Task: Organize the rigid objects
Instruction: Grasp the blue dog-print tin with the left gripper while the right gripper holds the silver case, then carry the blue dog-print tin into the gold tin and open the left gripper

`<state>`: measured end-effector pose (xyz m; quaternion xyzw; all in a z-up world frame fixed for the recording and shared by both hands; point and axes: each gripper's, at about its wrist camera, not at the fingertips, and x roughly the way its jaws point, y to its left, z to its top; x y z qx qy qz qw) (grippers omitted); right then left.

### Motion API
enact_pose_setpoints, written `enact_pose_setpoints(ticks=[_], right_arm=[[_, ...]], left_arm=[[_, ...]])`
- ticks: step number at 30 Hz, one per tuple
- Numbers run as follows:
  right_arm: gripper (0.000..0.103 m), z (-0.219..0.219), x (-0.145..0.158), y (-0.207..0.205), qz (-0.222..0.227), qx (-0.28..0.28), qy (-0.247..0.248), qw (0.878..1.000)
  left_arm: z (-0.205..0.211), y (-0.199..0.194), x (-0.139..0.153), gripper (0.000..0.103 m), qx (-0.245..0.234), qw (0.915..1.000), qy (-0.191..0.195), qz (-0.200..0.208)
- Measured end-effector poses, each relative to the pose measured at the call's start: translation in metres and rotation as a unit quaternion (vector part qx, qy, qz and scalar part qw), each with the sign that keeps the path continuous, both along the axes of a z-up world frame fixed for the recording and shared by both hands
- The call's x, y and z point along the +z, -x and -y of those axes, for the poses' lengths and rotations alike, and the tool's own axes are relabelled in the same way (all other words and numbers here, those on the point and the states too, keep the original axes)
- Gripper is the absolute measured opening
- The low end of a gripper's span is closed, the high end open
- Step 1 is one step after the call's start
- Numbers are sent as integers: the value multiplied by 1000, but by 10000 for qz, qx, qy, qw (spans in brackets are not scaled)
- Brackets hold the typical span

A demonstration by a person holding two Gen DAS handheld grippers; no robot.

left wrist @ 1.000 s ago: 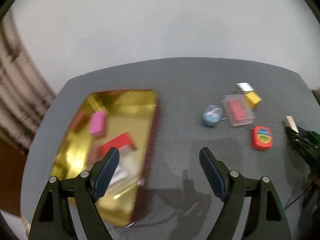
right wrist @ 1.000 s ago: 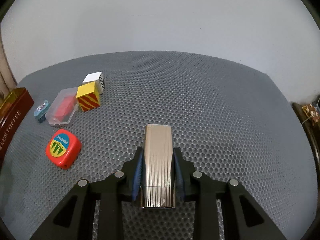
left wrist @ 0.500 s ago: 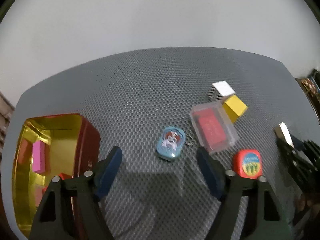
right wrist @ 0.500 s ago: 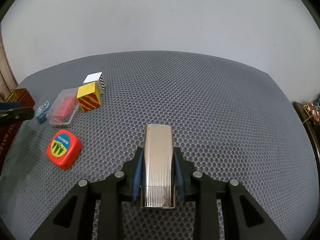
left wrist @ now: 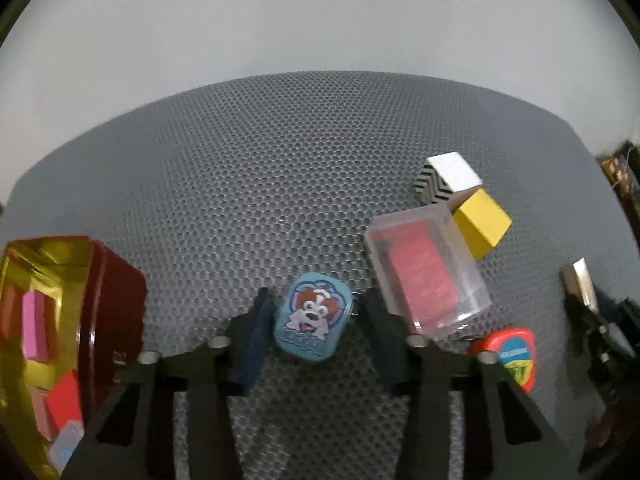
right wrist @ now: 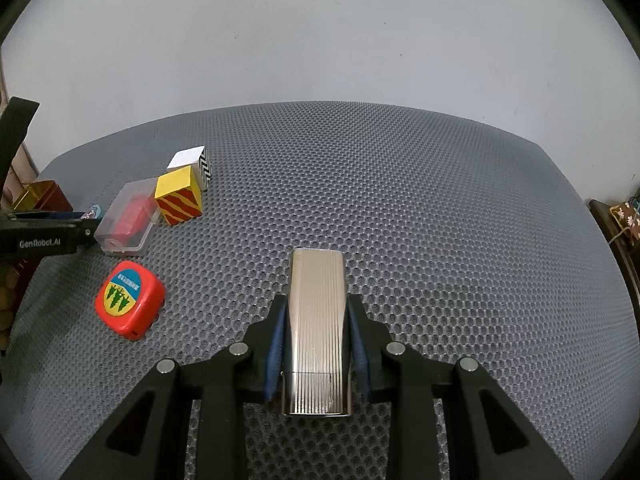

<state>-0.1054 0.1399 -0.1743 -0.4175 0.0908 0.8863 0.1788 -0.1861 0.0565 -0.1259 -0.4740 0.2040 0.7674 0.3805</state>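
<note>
A small blue tin with a cartoon dog (left wrist: 313,317) lies on the grey mesh surface (left wrist: 304,152) between the fingers of my left gripper (left wrist: 316,316). The jaws stand a little apart from its sides, open. My right gripper (right wrist: 318,332) is shut on a ribbed silver metal case (right wrist: 317,332), which also shows at the right edge of the left wrist view (left wrist: 579,280). A red tin box with a gold inside (left wrist: 112,292) at the left holds pink and red pieces.
A clear plastic case with a red insert (left wrist: 428,272), a yellow block (left wrist: 482,222) and a white zigzag block (left wrist: 448,178) lie close to the right of the blue tin. A red tape measure (right wrist: 129,299) lies nearer the front. The left gripper shows at the right wrist view's left edge (right wrist: 48,230).
My left gripper has moved right, away from the tin box, and forward until the blue dog tin sits between its fingers. The fingers have come closer together. The right gripper has held still.
</note>
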Motion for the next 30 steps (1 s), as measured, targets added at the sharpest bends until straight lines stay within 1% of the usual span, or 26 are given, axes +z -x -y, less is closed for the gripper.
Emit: enact_pose_setpoints(ticks=[1, 3, 5, 6, 10, 11, 14, 19, 20, 21, 22, 23, 24, 25, 26, 28, 30], right_arm=[[30, 4, -1, 1, 3, 0, -5, 10000], [30, -49, 0, -6, 7, 0, -12, 10000], [30, -58, 0, -11, 9, 0, -16, 10000], [30, -58, 2, -19, 8, -2, -16, 10000], [30, -57, -1, -19, 20, -1, -42, 10000], [30, -62, -2, -17, 22, -2, -45, 10000], [30, -57, -4, -16, 26, -2, -53, 10000], [30, -66, -7, -12, 37, -1, -72, 10000], [30, -65, -8, -12, 41, -1, -80, 10000], [30, -63, -8, -11, 46, -2, -91, 9999], [30, -60, -9, -10, 57, -2, -114, 9999], [30, -67, -10, -1, 67, -1, -131, 9999], [30, -79, -6, -3, 72, -1, -141, 9999], [30, -78, -6, -2, 78, -1, -154, 9999], [30, -75, -3, 5, 81, 0, -158, 9998], [30, -74, -4, 6, 82, 0, -162, 9998], [30, -73, -4, 6, 82, -2, -160, 9998]], left_arm=[[1, -1, 1, 28, -1, 10000, -21, 49], [2, -6, 0, 28, 0, 10000, 25, 12], [5, -11, 2, 28, 6, 10000, 29, -24], [7, -13, 2, 28, 11, 10000, 27, -17], [16, -18, 4, 27, 77, 9999, -30, 57], [17, -18, 4, 27, 106, 9999, -33, 71], [26, -20, 9, 27, 175, 9998, -61, 67], [42, -31, 22, 27, 273, 9995, -151, 58], [39, -35, 24, 28, 279, 9995, -170, 49], [51, -33, 28, 28, 301, 9994, -186, 18], [55, -32, 30, 28, 324, 9993, -177, -1], [60, -32, 34, 28, 361, 9992, -173, -2], [60, -30, 36, 28, 382, 9991, -189, 5], [66, -42, 39, 28, 412, 9990, -193, -10], [63, -42, 40, 28, 449, 9988, -188, -35], [67, -44, 46, 28, 525, 9983, -250, -67], [87, -48, 54, 28, 609, 9977, -299, -89]])
